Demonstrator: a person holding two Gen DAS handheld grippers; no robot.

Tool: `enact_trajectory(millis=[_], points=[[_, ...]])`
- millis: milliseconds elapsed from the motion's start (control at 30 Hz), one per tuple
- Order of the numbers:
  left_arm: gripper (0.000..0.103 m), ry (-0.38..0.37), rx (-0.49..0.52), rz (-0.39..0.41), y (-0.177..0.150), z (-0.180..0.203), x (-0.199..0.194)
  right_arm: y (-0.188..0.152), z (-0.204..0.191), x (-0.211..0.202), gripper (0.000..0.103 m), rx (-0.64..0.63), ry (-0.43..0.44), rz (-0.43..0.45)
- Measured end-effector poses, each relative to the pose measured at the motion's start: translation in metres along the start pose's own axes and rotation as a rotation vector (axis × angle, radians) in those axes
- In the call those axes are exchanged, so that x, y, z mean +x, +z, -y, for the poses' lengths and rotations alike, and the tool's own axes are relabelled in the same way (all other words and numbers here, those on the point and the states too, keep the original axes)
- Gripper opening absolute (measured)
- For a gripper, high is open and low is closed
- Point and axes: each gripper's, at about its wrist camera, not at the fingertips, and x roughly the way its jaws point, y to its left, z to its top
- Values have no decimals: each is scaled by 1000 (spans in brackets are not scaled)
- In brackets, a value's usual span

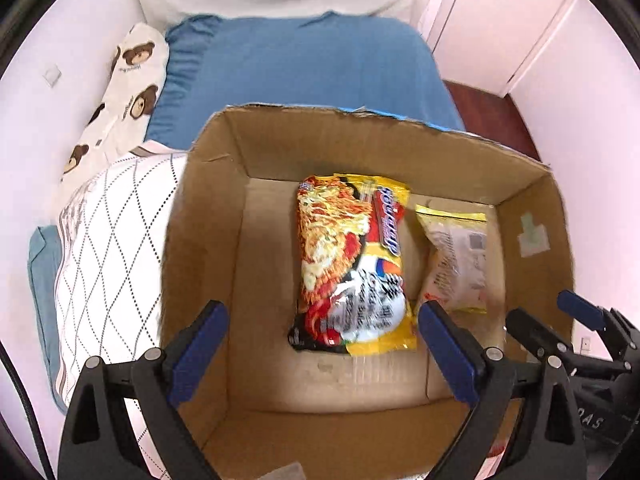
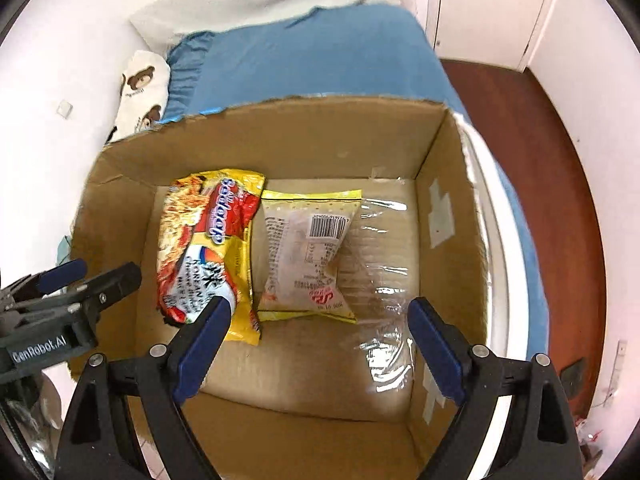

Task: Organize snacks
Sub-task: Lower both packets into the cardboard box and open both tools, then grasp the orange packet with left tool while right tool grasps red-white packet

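Noodle packet (image 1: 352,264) and pale snack bag (image 2: 308,256) lie side by side in cardboard box (image 1: 400,140). Left gripper (image 1: 322,316) and right gripper (image 2: 320,312) hang above, jaws wide, empty

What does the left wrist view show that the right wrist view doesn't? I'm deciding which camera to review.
Only the left wrist view shows the white diamond-patterned pillow beside the brown cardboard box. Only the right wrist view shows the barcode on the pale yellow-edged snack packet and the reddish-brown wooden floor. Both show the box holding the red-and-yellow noodle packet, the pale packet beside it, the blue bedsheet and both open grippers.
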Motion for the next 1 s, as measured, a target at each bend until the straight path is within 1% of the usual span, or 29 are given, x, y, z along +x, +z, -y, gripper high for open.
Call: enact_trajectory(millis=[100,200,333,533,633,733,800,867,933,1000], points=[[98,-3,12,36,-11,-8,-11,-13,-2,-18,92,-1,-6,47],[98,-4,12,71,-22,-16,-26,-27,-4,-34,92,5,-3,70],[98,1,32,121,-43,-15,-50,-47,-8,-54,92,12,5,102],[98,-4,43,190,-69,-14,-84,-80,-9,-97,92,37,11,194],[98,-17,49,212,-83,-12,-99,-98,-8,-116,92,56,28,226],[98,-29,61,222,-102,-8,-109,-119,-7,-129,92,72,51,237],[98,-26,72,214,-117,-5,-111,-135,-5,-133,92,78,59,230],[98,-32,92,189,-137,-1,-104,-152,-1,-132,92,88,68,210],[98,-36,124,139,-159,4,-90,-175,5,-123,92,94,72,167],[98,-17,182,59,-185,9,-62,-199,14,-111,92,104,71,120]])
